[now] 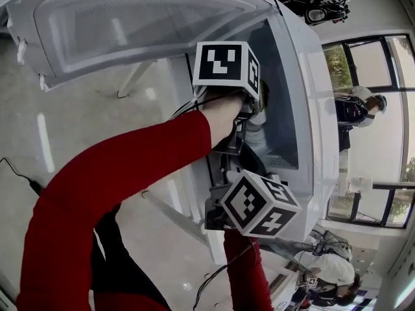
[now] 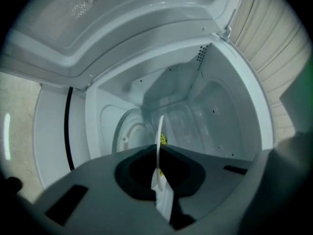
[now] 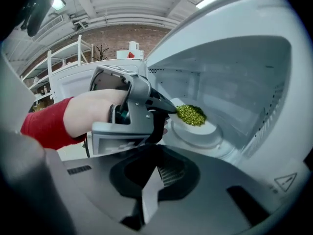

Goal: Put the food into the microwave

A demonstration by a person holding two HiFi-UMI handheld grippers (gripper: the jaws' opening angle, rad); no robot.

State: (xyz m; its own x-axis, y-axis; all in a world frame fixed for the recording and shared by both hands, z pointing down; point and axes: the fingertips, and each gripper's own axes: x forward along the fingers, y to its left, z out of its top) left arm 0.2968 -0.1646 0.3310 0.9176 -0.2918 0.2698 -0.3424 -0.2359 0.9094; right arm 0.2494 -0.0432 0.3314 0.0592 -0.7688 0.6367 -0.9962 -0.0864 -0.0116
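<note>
The white microwave (image 1: 306, 109) stands with its door (image 1: 130, 24) swung wide. In the right gripper view my left gripper (image 3: 168, 112) reaches into the cavity, shut on the rim of a white plate (image 3: 198, 128) that carries green peas (image 3: 191, 115). The plate hangs just over the round turntable (image 3: 208, 140). The left gripper view shows that plate edge-on (image 2: 159, 143) between the closed jaws of the left gripper (image 2: 159, 169), with a bit of green (image 2: 163, 139) behind it. My right gripper (image 3: 149, 192) waits outside the opening, shut with nothing in it.
The microwave's walls close in around the plate on all sides. The open door hangs at the upper left of the head view. A person (image 1: 355, 109) stands by the windows at the right, another (image 1: 331, 271) lower down. A cable (image 1: 19, 177) lies on the floor.
</note>
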